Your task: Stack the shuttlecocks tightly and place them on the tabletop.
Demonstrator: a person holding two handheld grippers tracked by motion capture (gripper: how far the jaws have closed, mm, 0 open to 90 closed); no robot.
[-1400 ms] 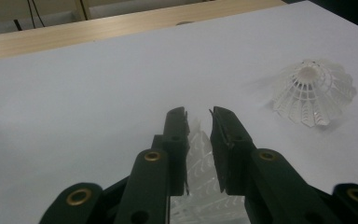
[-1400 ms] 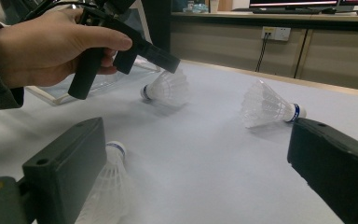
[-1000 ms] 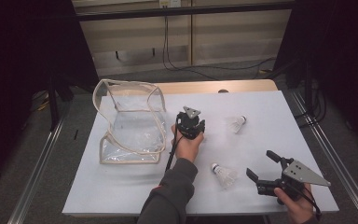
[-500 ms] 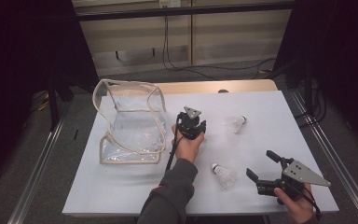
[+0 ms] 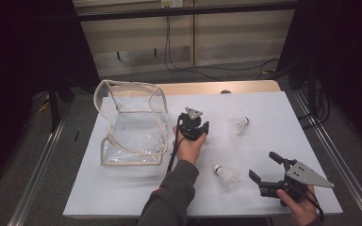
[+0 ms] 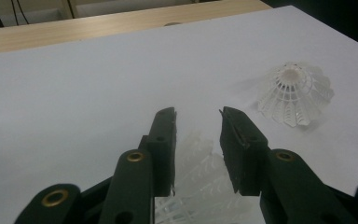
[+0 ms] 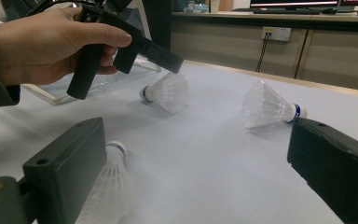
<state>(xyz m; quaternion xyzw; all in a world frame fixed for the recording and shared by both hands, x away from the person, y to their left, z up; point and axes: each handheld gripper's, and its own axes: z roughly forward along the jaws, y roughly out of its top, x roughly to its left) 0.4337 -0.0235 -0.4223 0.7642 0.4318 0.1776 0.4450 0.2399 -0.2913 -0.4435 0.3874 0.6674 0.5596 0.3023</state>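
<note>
— Three shuttlecocks lie on the white worktop [image 5: 136,193], all with lacy white plastic skirts flaring into a cone from a small rounded cork.

— Which one sits at the left gripper [image 6: 196,140]?

— The middle shuttlecock [image 6: 196,186]. Its ribbed skirt lies just below and between the black fingers [image 6: 161,149], which stand a little apart and grip nothing. In the right gripper view it lies on its side, long axis level with the worktop, cork away from the fingertip, skirt toward it.

— And the others?

— The far shuttlecock [image 5: 239,125] lies well beyond the left fingers, off to their right side; in the left gripper view its skirt opens away from the lens. The near shuttlecock [image 5: 226,176] lies just beside the right gripper [image 5: 267,172], whose blocky matte fingers [image 7: 70,158] are spread wide and empty; its cork shows at the inner face of one.

— Anything else?

— A clear, soft plastic pouch [image 5: 132,125] with pale piping stands behind the left hand.

— Changed since half a second ago?

— Nothing visibly; both grippers and every shuttlecock sit where they were.
</note>
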